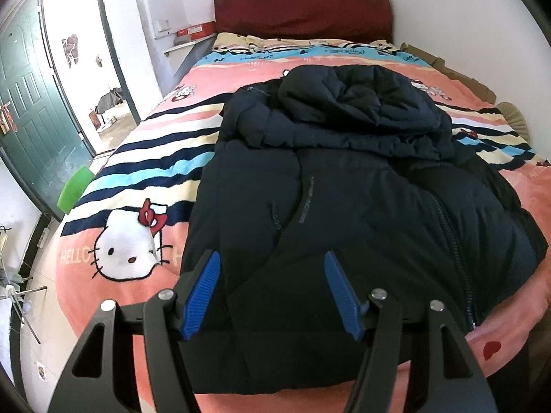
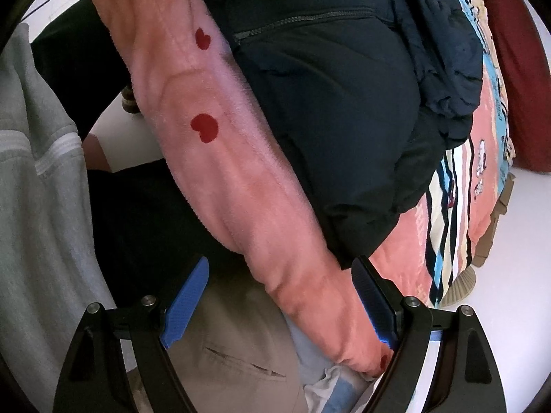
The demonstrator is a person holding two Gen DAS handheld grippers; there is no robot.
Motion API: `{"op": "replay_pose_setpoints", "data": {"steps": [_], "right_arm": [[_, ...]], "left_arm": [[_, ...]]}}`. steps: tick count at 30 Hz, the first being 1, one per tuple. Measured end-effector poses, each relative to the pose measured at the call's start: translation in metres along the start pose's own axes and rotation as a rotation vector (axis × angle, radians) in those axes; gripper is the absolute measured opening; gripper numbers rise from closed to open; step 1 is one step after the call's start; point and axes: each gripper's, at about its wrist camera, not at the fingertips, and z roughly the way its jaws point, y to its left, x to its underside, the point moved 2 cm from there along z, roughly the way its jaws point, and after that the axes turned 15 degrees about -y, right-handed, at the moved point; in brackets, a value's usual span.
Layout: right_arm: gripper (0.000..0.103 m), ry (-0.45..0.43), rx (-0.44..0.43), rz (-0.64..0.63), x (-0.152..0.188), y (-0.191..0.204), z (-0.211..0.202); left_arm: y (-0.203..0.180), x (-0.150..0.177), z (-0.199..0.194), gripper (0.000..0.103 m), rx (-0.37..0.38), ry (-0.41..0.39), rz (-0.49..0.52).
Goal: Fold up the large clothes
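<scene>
Left gripper (image 1: 272,292): jaws spread wide, empty, poised over the near hem of the jacket; whether the blue pads (image 1: 203,296) touch the cloth cannot be told.
Right gripper (image 2: 280,304): jaws wide apart, holding nothing, above the bed's near edge where the pink blanket (image 2: 241,179) hangs over.
Person: grey sleeve (image 2: 31,172) and beige trousers (image 2: 237,344) show close below the right gripper.
Jacket (image 1: 344,206): dark padded coat lying lengthwise on the blanket, zip (image 1: 454,251) up its front, hood (image 1: 358,106) bunched at the far end.
Handling: likely soft, bulky, springy and light; the smooth shell may slip.
Hold: probably best pinched at the hem corners or a side seam, taking a thick fold.
Far end: red headboard (image 1: 303,13).
</scene>
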Motion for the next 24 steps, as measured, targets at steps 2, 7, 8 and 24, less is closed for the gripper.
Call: {"op": "replay_pose_setpoints", "data": {"steps": [2,7,8,24], "right_arm": [[0.084,-0.001,0.004,0.003,0.001,0.000,-0.001],[0.084,-0.004,0.011,0.009,0.001,0.000,-0.005],[0.084,-0.004,0.012,0.009,0.001,-0.001,-0.005],[0.084,-0.003,0.042,0.031,0.005,-0.011,-0.009]], "left_arm": [[0.000,0.000,-0.001,0.062,0.003,-0.003,0.000],[-0.002,0.000,-0.003,0.062,0.006,-0.006,0.001],[-0.002,0.000,-0.004,0.062,0.006,-0.007,0.001],[-0.001,0.000,-0.004,0.062,0.007,-0.008,0.000]]}}
